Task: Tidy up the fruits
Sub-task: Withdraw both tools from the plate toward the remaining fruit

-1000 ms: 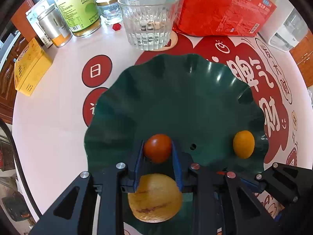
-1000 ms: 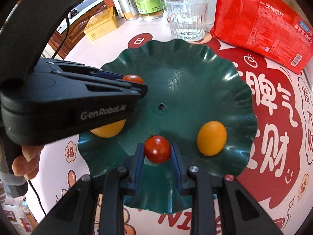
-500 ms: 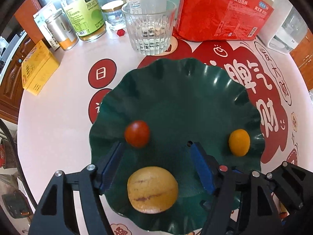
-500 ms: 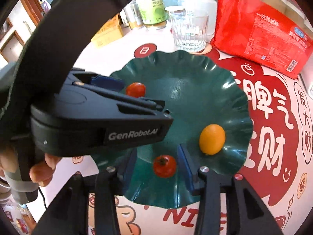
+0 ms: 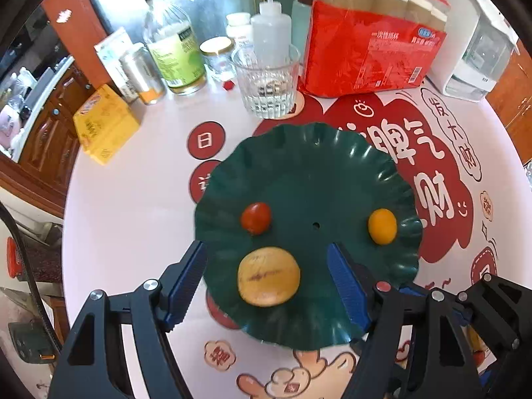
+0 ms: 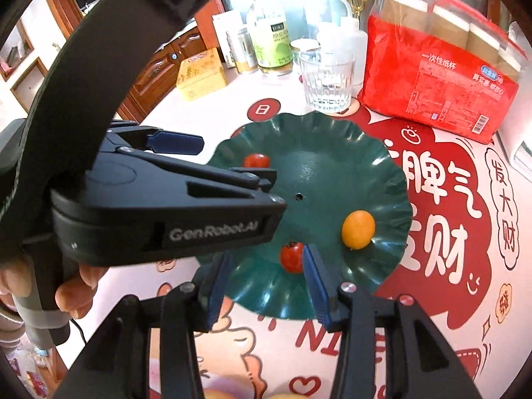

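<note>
Both grippers had let go over the plate [image 5: 309, 153]. The left gripper [image 5: 267, 277] stood wide and empty above it, its jaws having just been opening; the tomato [image 5: 255, 217] it dropped lay clear ahead of the pads, with the melon [image 5: 268, 276] below them, untouched. The right gripper [image 6: 264, 284] was narrower but parted, and its own tomato [image 6: 292, 256] sat on the plate close by the right pad [image 6: 314, 286]; whether they touched I could not tell. The kumquat [image 6: 358, 229] rested well apart near the plate's right rim.

The step looked like a clean retreat after placing. Done well, that meant lifting straight up, jaws kept apart, so no pad nudged a round fruit and sent it rolling off the shallow, wavy plate. The right side needed most care, its tomato being so near the rim.

Against a second earlier, each gripper then pinched a tomato between its pads; now both tomatoes lay free, and the plate looked smaller and farther below in both views.
</note>
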`<action>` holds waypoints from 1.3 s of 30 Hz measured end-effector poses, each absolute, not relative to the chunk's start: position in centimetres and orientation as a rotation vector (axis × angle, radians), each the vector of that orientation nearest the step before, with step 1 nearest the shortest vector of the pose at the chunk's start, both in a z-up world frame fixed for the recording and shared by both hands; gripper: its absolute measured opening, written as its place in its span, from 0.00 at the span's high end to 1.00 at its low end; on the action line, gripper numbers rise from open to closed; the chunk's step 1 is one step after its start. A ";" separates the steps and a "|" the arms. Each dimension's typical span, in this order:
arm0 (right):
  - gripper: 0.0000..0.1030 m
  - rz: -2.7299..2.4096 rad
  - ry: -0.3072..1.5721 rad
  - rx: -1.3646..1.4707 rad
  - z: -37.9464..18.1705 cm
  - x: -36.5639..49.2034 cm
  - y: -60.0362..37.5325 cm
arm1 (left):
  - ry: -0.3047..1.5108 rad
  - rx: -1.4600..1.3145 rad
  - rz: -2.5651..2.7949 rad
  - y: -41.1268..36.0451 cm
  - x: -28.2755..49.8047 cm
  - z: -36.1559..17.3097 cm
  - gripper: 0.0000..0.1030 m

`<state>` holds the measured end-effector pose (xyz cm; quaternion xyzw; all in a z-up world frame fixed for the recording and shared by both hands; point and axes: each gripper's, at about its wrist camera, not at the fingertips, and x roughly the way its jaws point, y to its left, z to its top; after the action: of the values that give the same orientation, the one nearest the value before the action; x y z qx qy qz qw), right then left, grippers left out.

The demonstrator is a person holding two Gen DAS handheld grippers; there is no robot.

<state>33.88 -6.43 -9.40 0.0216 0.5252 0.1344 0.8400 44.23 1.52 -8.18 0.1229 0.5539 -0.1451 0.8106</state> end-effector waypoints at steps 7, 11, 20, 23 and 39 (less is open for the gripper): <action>0.57 0.282 1.081 0.058 -7.2 30.5 -7.5 | 1.135 0.268 -0.288 2.5 40.2 -4.6 0.28; 0.57 0.277 1.062 0.068 -6.1 28.4 -8.5 | 1.101 0.273 -0.288 2.7 36.9 -2.5 0.26; 0.57 0.280 0.982 0.056 -2.5 21.7 -10.7 | 1.049 0.222 -0.279 2.9 29.1 1.5 0.24; 0.57 0.274 0.952 0.034 -1.1 19.4 -11.4 | 1.022 0.207 -0.280 2.5 26.3 2.8 0.23; 0.49 0.133 0.854 0.043 1.9 8.8 -19.6 | 0.935 0.164 -0.261 -1.8 14.6 4.1 0.17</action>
<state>8.78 -19.55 1.87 0.0211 0.4138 0.0646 0.9078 14.57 -1.78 4.10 0.0788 0.4488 -0.1255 0.8812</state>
